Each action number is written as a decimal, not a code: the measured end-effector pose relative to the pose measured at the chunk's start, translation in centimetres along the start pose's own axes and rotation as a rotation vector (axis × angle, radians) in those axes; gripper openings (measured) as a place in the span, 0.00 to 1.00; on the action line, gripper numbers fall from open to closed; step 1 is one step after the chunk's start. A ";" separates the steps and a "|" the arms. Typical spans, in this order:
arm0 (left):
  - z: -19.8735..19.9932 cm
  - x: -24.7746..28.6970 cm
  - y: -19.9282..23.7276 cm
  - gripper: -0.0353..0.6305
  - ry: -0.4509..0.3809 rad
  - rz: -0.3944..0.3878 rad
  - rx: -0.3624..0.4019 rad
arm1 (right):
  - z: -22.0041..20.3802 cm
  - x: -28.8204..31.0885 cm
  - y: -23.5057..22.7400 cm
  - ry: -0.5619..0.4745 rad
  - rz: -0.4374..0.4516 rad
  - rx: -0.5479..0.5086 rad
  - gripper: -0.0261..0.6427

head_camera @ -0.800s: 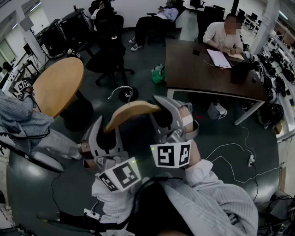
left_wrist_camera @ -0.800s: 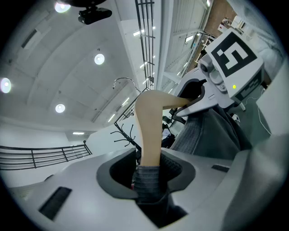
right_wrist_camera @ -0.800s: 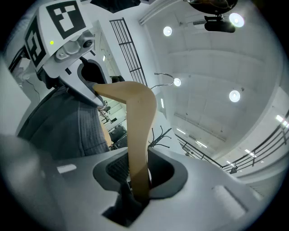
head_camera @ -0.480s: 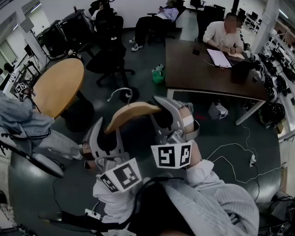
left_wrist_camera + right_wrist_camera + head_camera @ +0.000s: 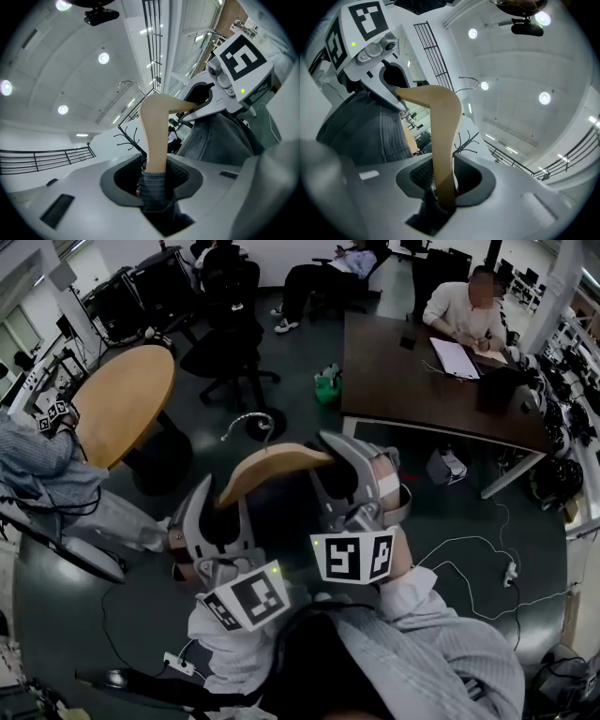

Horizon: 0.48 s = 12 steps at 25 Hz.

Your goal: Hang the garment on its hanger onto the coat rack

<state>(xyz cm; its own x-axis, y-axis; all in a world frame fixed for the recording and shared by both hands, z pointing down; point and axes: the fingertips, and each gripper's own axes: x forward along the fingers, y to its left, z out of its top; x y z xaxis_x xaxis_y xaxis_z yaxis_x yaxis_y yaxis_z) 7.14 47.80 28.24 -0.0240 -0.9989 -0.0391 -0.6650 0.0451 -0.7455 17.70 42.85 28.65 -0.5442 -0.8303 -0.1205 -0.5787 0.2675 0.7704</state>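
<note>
Right gripper (image 5: pixel 443 180): jaws were seen closed on the near end of the wooden hanger (image 5: pixel 443 112).
Hook (image 5: pixel 469 82): metal, was seen above the hanger's bend.
Left gripper (image 5: pixel 396 96): was seen at the hanger's far end, upper left.
Grey ribbed cloth (image 5: pixel 365 136): was seen left of the hanger.
Coat rack (image 5: pixel 465 139): was glimpsed behind the hanger, just right of it.

A hanger (image 5: pixel 272 465) spanned both grippers, one end between the jaws of the left gripper (image 5: pixel 222 507), the other in the right gripper (image 5: pixel 336 472); a coat rack (image 5: pixel 127 138) stood beyond it, a round table (image 5: pixel 122 404) off left, a long desk (image 5: pixel 422 395) ahead right, a person (image 5: pixel 459 310) seated behind it
</note>
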 end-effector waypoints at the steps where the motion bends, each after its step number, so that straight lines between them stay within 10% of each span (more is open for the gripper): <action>1: -0.3 0.4 0.0 0.24 0.003 -0.001 -0.002 | -0.1 0.4 0.1 0.001 0.003 -0.001 0.19; 12: -5.8 12.1 3.0 0.24 -0.036 -0.038 -0.019 | -2.3 12.8 1.3 0.039 -0.024 -0.025 0.19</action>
<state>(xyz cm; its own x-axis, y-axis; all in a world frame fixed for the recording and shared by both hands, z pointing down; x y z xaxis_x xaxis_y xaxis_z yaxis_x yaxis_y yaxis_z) 0.55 35.81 29.40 0.0281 -0.9990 -0.0348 -0.6791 0.0064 -0.7340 11.37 31.47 29.58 -0.5063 -0.8546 -0.1153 -0.5757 0.2354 0.7831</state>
